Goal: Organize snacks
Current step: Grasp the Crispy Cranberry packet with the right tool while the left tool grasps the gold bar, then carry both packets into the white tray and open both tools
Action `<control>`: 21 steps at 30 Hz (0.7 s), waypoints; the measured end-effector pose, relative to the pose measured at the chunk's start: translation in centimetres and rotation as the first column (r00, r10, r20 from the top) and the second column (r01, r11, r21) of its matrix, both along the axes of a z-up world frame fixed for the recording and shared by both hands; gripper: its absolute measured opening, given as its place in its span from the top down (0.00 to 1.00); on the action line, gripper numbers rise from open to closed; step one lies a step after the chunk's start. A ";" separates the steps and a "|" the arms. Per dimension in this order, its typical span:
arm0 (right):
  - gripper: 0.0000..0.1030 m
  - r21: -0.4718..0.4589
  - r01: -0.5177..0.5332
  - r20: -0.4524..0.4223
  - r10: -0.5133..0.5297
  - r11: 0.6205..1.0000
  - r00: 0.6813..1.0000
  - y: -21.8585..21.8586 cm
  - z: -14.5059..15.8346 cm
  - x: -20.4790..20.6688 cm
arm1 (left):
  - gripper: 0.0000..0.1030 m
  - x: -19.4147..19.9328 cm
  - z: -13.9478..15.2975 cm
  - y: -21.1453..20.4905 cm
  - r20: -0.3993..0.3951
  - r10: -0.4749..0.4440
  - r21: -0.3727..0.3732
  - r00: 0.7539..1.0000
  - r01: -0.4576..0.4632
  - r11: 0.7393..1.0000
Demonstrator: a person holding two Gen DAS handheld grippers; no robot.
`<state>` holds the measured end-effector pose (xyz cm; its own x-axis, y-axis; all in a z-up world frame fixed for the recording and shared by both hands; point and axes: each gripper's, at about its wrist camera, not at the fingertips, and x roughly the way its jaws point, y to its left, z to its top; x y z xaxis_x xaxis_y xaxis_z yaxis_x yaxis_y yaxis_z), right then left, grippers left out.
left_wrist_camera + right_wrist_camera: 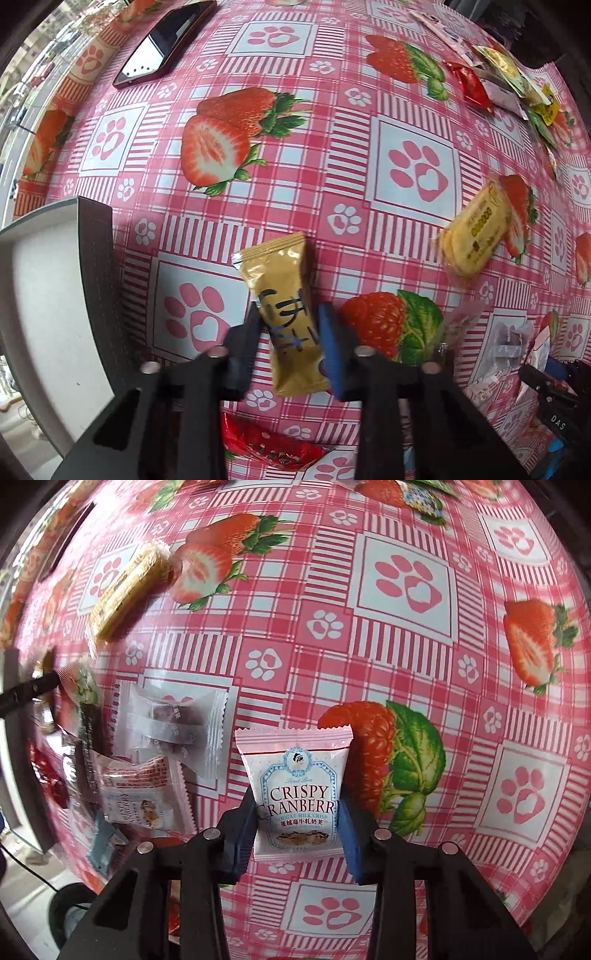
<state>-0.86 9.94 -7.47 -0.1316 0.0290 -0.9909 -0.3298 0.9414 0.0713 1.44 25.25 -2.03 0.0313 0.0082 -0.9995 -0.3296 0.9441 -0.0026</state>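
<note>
gold wrapper [288, 317] pinched in left gripper [290, 343], cranberry packet [297, 794] in right gripper [297, 823] (both clamped)

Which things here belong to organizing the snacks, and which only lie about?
Job:
- gold snack pack, in left gripper
- Crispy Cranberry pack, in right gripper
- yellow biscuit pack
- white tray, probably

Lying about:
- phone
- tablecloth

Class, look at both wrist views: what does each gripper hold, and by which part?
Left gripper: gold candy wrapper, gripped mid-body. Right gripper: Crispy Cranberry packet, gripped by its lower side edges.
</note>
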 end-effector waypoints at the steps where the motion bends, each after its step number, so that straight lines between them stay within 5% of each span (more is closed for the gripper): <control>1: 0.59 0.023 0.022 -0.013 -0.022 0.999 1.000 -0.6 0.2 0.2 | 0.77 0.2 0.1 -0.3 0.000 0.003 -0.007 1.000 -0.003 1.000; 5: 0.60 0.086 0.053 -0.021 -0.051 0.995 0.998 -4.9 2.4 0.0 | 0.77 -0.4 1.8 -0.5 0.049 0.027 -0.067 0.998 -0.023 0.997; 12: 0.59 0.163 0.059 -0.026 -0.056 0.985 0.998 -7.0 5.7 0.5 | 0.77 -4.4 7.0 -0.9 0.111 0.023 -0.065 0.994 -0.016 0.998; 21: 0.59 0.244 -0.046 0.002 0.047 0.969 0.999 -3.7 10.3 -0.7 | 0.77 -8.5 10.2 0.8 0.188 0.058 -0.041 0.980 -0.051 0.998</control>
<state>-1.54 6.27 2.83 -0.1421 0.2632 -0.9542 -0.3723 0.8790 0.2979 -7.02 26.01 8.17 0.2203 -0.0210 -0.9752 -0.3710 0.9228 -0.1037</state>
